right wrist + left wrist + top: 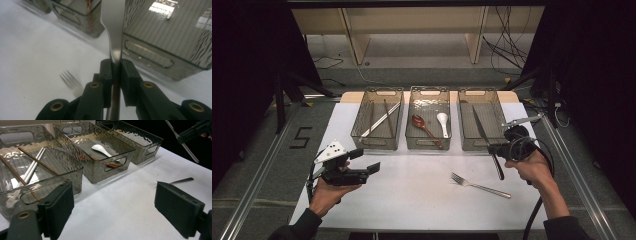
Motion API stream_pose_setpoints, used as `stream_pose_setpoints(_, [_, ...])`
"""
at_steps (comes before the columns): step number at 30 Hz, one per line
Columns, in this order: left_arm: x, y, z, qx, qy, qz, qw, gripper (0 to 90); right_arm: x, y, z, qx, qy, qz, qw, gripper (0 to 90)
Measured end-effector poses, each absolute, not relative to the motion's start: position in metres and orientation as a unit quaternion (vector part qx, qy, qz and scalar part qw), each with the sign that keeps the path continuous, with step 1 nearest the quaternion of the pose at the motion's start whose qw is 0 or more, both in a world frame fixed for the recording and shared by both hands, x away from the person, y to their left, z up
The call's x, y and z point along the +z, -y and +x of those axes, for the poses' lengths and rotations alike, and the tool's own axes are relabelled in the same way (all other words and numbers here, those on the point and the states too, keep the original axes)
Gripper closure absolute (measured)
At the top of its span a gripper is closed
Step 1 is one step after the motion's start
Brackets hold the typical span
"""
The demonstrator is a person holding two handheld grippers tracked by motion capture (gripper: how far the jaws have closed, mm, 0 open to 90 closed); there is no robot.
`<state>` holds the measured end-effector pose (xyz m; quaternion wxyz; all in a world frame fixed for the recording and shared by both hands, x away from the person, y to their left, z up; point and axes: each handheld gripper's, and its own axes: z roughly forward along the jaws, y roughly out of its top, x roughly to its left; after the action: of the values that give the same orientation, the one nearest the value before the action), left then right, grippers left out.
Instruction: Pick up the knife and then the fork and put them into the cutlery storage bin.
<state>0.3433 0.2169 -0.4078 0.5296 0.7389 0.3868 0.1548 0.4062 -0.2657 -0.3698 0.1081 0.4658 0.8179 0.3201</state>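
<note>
A steel table knife hangs tilted over the front of the right-hand bin, blade pointing away from me. My right gripper is shut on it near where blade meets handle. In the right gripper view the pads clamp the knife between them, and the gripper is lifted off the table. A fork lies on the white table in front of the right hand. My left gripper hovers at the front left, its jaws wide apart with nothing between them.
Three clear bins stand in a row at the back. The left bin holds chopsticks. The middle bin holds a brown spoon and a white spoon. The white table ends at metal rails either side.
</note>
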Motion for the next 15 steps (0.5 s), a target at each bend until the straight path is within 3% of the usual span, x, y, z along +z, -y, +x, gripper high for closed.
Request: stream_pose_setpoints(15, [-0.408, -0.217, 0.343, 0.157, -0.386, 0.738, 0.531, 15.7, -0.346, 0.262, 0.444, 0.344, -0.797, 0.480, 0.127, 81.0])
